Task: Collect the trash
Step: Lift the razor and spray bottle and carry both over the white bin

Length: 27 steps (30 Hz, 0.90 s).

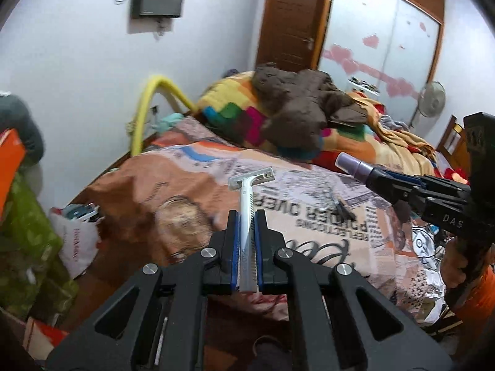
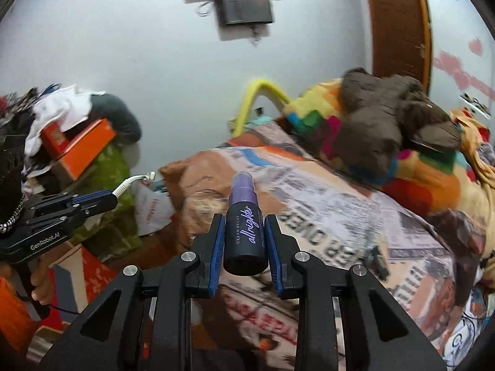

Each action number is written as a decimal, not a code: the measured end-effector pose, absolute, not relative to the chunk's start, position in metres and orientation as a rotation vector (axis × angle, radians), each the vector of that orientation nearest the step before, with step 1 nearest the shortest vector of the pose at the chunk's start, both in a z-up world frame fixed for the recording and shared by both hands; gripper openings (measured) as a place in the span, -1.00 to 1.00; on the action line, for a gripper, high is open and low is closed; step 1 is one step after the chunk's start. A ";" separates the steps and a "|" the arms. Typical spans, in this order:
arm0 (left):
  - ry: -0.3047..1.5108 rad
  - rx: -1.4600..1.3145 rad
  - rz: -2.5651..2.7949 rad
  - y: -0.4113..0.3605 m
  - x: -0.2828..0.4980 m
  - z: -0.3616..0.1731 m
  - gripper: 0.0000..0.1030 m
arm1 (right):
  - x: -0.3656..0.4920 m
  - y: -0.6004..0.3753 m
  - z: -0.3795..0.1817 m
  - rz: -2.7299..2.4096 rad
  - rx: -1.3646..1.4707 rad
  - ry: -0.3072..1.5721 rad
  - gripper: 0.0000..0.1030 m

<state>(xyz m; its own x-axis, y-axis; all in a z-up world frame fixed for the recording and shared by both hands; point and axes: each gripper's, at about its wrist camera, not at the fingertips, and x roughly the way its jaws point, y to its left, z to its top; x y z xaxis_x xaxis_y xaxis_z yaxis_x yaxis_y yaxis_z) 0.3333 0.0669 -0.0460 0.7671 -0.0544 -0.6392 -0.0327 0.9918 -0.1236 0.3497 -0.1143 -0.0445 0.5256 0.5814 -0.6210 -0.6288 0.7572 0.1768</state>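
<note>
My left gripper [image 1: 247,216] is shut on a white disposable razor [image 1: 247,191], head pointing away, held above the bed. It also shows at the left of the right wrist view [image 2: 106,199], the razor [image 2: 133,182] sticking out of it. My right gripper [image 2: 243,224] is shut on a small black spray bottle with a purple cap [image 2: 244,219]. It also shows in the left wrist view [image 1: 376,176] with the bottle's cap [image 1: 352,165] jutting out. A white plastic bag [image 1: 79,241] with things inside sits on the floor beside the bed, also seen in the right wrist view [image 2: 153,208].
The bed [image 1: 309,216] has a newspaper-print cover, a colourful blanket [image 1: 235,117] and a brown jacket [image 1: 303,111]. A small dark object [image 1: 342,207] lies on the cover. Orange boxes and clothes [image 2: 77,145] are piled at the left. A yellow hoop [image 1: 145,114] leans on the wall.
</note>
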 end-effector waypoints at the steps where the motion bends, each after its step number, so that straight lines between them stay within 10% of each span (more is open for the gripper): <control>1: 0.692 -0.132 0.010 0.078 0.322 -0.046 -0.85 | 0.345 -0.104 -0.044 0.738 -0.081 0.714 -0.54; 27: 0.796 -0.311 0.281 0.239 0.206 -0.166 -0.85 | 0.266 0.105 -0.138 1.030 -0.333 0.910 -0.54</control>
